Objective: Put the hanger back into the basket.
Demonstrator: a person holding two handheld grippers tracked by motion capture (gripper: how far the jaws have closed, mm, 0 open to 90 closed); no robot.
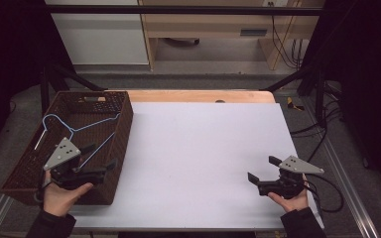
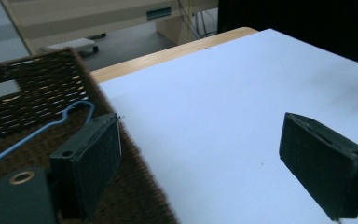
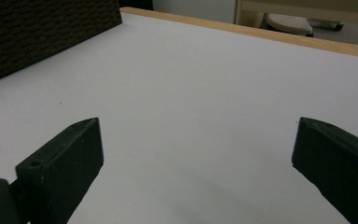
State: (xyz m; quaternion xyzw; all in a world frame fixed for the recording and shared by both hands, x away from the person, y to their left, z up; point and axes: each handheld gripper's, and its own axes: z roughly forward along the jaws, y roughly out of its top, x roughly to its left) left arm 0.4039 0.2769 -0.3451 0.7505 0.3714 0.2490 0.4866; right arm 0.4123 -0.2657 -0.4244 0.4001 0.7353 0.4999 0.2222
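From the high view, a white surface [image 1: 203, 163] covers most of a wooden tabletop, and a dark woven basket [image 1: 121, 144] sits along its left edge, running from about seven o'clock up to ten o'clock. Inside the basket lies a light blue wire hanger [image 1: 82, 128], hook toward the basket's far left corner, flat on the bottom. The left gripper [image 1: 110, 167] is held in the person's left hand [image 1: 62, 194] at about eight o'clock, over the near end of the basket, its jaws spread apart and pointing right across the basket's right wall with nothing between them. The right gripper [image 1: 263, 168] rests in the right hand [image 1: 292, 198] at about four o'clock above the bare white sheet, jaws likewise parted and empty, aimed left toward the centre. In the left gripper view, one jaw hangs over the basket's [image 2: 46, 88] rim and the other over the white surface [image 2: 214, 102]; the hanger's [image 2: 70, 114] hooked end shows just beyond the jaw at nine o'clock, not touching it as far as I can see. In the right gripper view, the two jaws stand wide apart over the plain surface [image 3: 191, 93], with the basket's wall [image 3: 42, 32] up at eleven o'clock, well clear of them.
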